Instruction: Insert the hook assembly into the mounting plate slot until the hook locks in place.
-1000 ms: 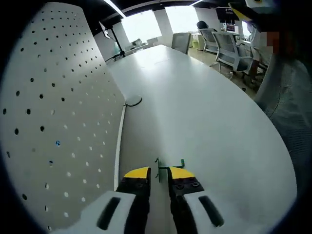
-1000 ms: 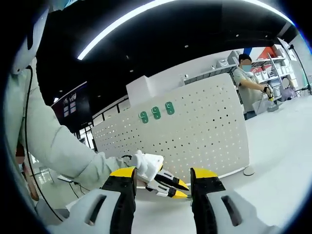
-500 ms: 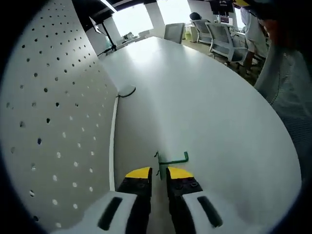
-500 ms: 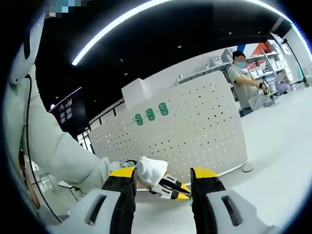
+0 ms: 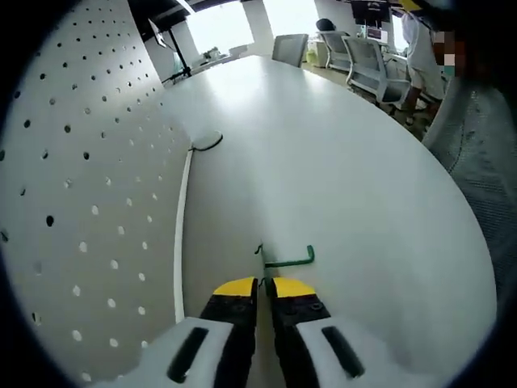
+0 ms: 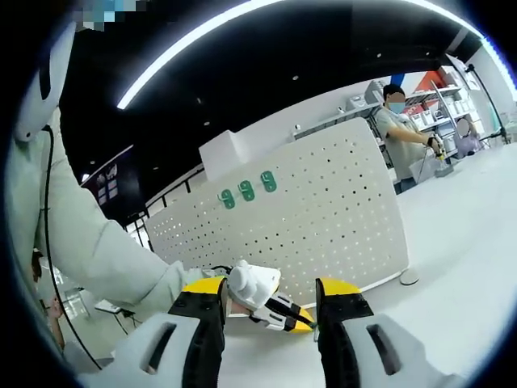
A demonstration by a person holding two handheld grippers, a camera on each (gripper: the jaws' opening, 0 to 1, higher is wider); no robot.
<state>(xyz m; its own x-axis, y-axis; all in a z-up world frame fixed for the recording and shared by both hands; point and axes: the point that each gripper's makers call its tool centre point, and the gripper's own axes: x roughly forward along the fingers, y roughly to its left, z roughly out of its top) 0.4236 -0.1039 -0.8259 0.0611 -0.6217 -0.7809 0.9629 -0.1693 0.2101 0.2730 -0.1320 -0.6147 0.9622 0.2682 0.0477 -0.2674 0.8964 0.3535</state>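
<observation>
Left gripper [image 5: 260, 284]: jaws together, clamped on the green hook [image 5: 284, 259], low over the white bench [image 5: 339, 178], beside the pegboard [image 5: 81, 178] at left. Right gripper [image 6: 270, 293]: jaws apart, empty, facing the pegboard's far side.

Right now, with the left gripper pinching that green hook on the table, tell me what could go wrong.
1. The left gripper pinches only one end of the thin green hook, so the hook could twist or slip when lifted.
2. The pegboard stands close on one side; swinging the hook up could knock it against the board before it lines up with a hole.
3. The right gripper hangs open, away from the board, so nothing steadies it during insertion.
</observation>
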